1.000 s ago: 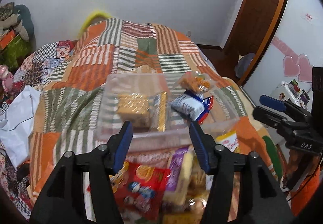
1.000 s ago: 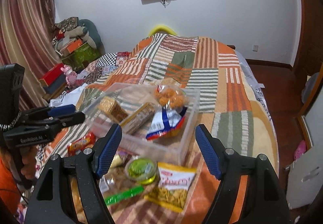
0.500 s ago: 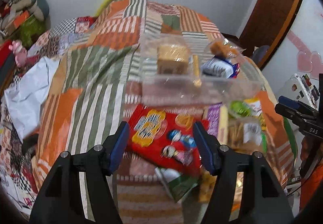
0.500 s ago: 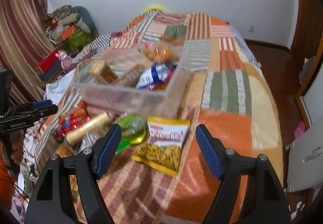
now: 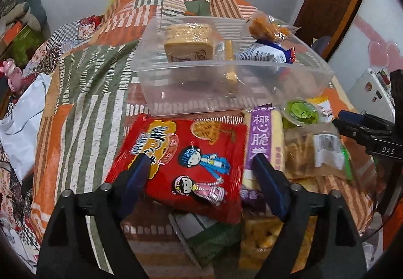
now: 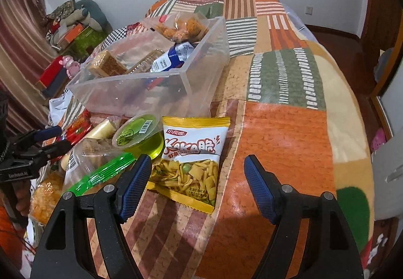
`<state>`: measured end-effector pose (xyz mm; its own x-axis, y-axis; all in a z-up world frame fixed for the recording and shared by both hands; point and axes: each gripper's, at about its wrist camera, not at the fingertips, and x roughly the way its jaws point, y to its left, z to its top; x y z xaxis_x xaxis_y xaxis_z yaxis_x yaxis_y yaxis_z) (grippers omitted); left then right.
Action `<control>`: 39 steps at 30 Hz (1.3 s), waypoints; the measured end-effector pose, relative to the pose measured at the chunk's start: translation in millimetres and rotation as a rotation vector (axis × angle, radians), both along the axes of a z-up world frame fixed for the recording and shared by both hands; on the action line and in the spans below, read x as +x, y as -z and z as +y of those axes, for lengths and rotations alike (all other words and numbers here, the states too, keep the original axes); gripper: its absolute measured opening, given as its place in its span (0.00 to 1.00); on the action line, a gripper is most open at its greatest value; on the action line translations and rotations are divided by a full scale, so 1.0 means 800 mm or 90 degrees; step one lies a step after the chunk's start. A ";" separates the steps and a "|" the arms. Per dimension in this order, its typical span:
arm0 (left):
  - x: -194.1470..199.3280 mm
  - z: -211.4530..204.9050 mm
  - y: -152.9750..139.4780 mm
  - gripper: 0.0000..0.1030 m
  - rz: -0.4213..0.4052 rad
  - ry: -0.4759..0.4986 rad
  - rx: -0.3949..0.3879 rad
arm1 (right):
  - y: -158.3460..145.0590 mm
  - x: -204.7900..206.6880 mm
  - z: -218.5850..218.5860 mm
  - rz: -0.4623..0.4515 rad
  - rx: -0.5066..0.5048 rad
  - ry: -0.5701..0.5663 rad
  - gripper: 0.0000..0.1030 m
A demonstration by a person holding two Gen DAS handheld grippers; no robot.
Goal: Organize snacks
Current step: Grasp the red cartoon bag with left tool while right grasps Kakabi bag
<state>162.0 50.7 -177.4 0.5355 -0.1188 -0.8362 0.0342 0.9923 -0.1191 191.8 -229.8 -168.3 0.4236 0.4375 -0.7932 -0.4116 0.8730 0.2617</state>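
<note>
The left tool (image 5: 201,173) hangs over a glossy red crinkled snack bag (image 5: 183,160) printed with two cartoon children, its blue ribbed pads spreading wider at this moment to either side of the bag, not pressing on it. Just right of that tool lies a long purple-and-cream wafer pack (image 5: 264,138), and beyond it a round green jelly cup (image 5: 301,112) with a foil lid. Ahead of the tool sits a clear, thin-walled plastic tub (image 5: 226,100) holding a tan block of crackers (image 5: 189,42), a blue-and-white pouch (image 5: 264,53) and a clear bag of orange fried bits (image 5: 267,27).

The right tool (image 6: 197,173) stands half open and empty above a flat yellow-and-white chip packet (image 6: 191,160) with a crimped edge; a slim bright green stick pack (image 6: 100,174) lies off its left pad.

Everything rests on a bed under a fuzzy patchwork blanket (image 6: 289,92) of orange, green and striped squares. Plain white walls, a dark wooden door (image 5: 335,2), and striped curtains (image 6: 17,34) close in the room.
</note>
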 end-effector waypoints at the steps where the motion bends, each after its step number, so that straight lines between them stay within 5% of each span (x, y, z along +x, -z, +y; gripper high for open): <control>1: 0.001 0.002 0.002 0.88 0.002 -0.002 -0.004 | 0.001 0.000 0.001 0.001 -0.002 -0.002 0.71; 10: 0.006 0.030 0.019 0.93 0.010 -0.044 -0.007 | 0.012 0.003 0.013 0.008 -0.008 -0.005 0.71; 16: 0.020 0.021 0.029 0.93 0.008 -0.042 0.038 | 0.010 0.004 0.020 0.010 -0.008 -0.015 0.70; 20: 0.022 0.023 0.034 0.93 0.005 -0.050 0.040 | 0.011 0.009 0.019 0.017 -0.002 -0.015 0.48; 23: 0.027 0.028 0.040 0.93 0.015 -0.049 0.024 | 0.011 0.010 0.018 0.019 0.006 -0.011 0.45; 29: 0.020 0.030 0.042 0.78 0.004 -0.050 0.046 | 0.007 0.003 0.012 0.009 0.015 -0.004 0.42; 31: 0.013 0.033 0.039 0.64 -0.004 -0.061 0.045 | 0.005 0.000 0.009 0.008 0.019 -0.002 0.41; 39: -0.016 0.052 0.011 0.61 -0.048 -0.082 0.021 | -0.015 -0.009 -0.004 -0.023 0.020 0.013 0.40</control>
